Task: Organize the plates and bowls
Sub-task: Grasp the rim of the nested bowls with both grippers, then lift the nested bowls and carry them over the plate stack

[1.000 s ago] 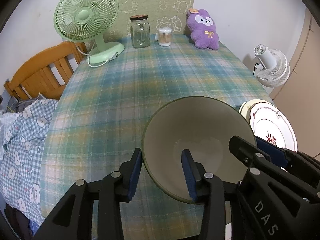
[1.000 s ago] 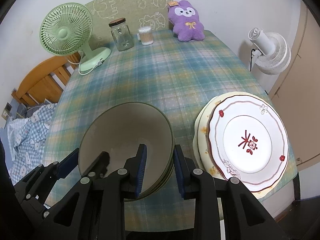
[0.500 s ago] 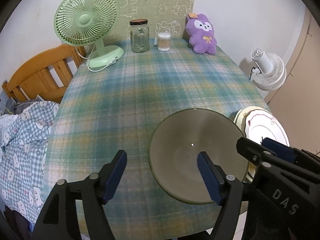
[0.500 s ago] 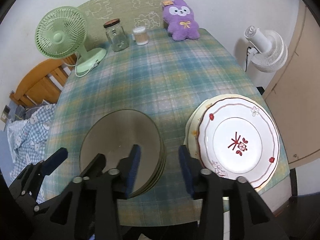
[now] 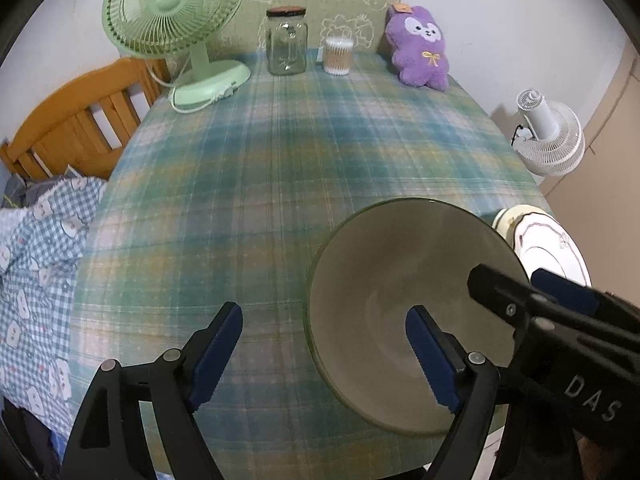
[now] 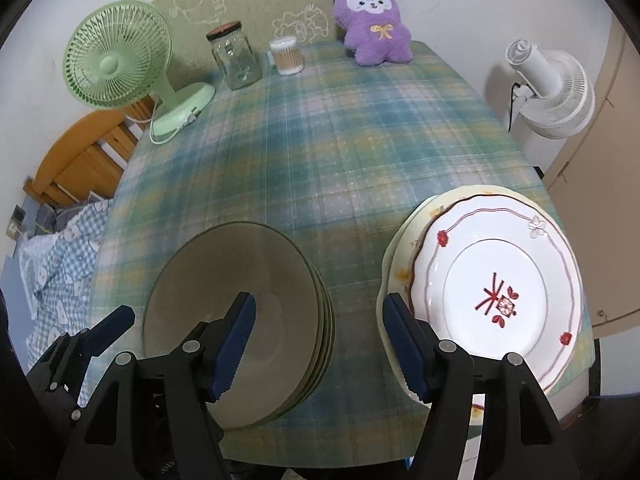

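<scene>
A stack of olive-grey bowls (image 5: 412, 300) (image 6: 240, 320) rests on the plaid tablecloth (image 5: 280, 184) near the front edge. To its right lies a stack of white plates (image 6: 492, 300) (image 5: 540, 240), the top one with red flower marks. My left gripper (image 5: 324, 356) straddles the bowls' left rim; its jaws are opening and the blue pads (image 5: 218, 356) stand clear of the rim. My right gripper (image 6: 320, 344) straddles the right rim between bowls and plates; its jaws are also opening and touch nothing.
At the back of the table stand a green fan (image 5: 176, 20), a glass jar (image 5: 286, 42), a cotton swab tub (image 5: 338, 56) and a purple plush (image 5: 420, 52). A wooden frame (image 5: 68, 128) and checked cloth (image 5: 36, 280) lie left. A white fan (image 5: 548, 140) stands right.
Both grippers were shut on the top bowl's rim; they have let go and spread wide. The bowl has dropped from its tilt to sit nested on the stack.
</scene>
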`<control>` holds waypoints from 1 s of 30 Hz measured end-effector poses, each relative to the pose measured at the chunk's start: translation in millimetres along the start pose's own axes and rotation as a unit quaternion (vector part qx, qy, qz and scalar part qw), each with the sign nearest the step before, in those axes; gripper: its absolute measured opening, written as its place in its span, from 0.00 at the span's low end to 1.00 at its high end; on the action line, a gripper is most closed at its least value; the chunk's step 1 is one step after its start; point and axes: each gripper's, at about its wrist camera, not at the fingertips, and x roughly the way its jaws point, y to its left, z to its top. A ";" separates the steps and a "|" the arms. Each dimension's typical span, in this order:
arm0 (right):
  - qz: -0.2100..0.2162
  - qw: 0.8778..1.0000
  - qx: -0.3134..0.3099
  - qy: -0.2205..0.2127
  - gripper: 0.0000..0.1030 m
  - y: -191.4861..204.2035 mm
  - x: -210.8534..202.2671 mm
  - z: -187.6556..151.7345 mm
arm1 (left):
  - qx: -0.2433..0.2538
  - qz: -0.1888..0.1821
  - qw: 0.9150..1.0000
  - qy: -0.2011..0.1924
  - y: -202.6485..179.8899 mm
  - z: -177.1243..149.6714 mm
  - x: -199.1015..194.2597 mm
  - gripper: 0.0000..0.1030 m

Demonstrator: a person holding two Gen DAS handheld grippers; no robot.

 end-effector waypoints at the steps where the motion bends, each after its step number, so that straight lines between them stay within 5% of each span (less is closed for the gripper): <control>1: 0.002 1.000 -0.001 0.005 0.67 -0.4 4.4 0.5 | -0.003 -0.003 1.000 0.001 0.7 1.0 2.1 0.83; 10: 0.021 0.999 -0.014 0.031 0.65 3.4 32.1 5.2 | -0.001 -0.001 1.000 0.019 -3.8 2.2 20.0 0.82; 22: 0.034 0.997 -0.010 0.071 0.48 3.6 60.4 0.5 | 0.009 0.002 0.999 0.045 -6.3 -2.2 36.0 0.77; 28: 0.043 0.996 -0.010 0.075 0.44 3.6 61.7 2.6 | 0.028 -0.025 0.998 0.045 -14.3 1.9 34.5 0.52; 30: 0.041 0.996 -0.009 0.075 0.44 4.2 61.0 3.0 | 0.028 -0.023 0.998 0.051 -16.6 3.6 34.7 0.52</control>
